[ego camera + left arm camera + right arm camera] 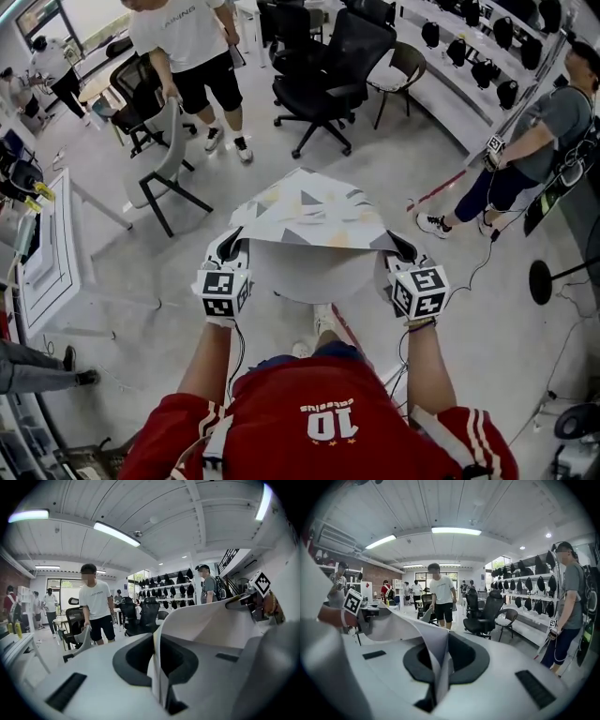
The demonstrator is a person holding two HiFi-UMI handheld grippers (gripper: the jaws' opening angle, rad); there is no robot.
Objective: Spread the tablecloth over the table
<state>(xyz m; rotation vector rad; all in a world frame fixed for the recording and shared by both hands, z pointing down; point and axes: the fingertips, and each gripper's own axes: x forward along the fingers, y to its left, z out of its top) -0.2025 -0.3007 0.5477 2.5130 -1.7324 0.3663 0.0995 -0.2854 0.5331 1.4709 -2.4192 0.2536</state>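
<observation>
Red jersey (319, 422) at 6 o'clock. Past it our two grippers, left gripper (228, 249) at 9 and right gripper (400, 247) at 3, each pinch a corner of the one tablecloth (309, 211), held over one round table (309, 278).

- Ahead-left of your left fingers (226, 248): a grey chair (161, 161) and a standing person (187, 42) block you.
- Straight ahead: bare floor (375, 169), then black office chairs (328, 66).
- Right of your right fingers (405, 248): clear passage up to another person (530, 150).

tablecloth (309, 211) over table (305, 278) | left gripper (233, 243) at its left corner | right gripper (399, 243) at right corner
</observation>
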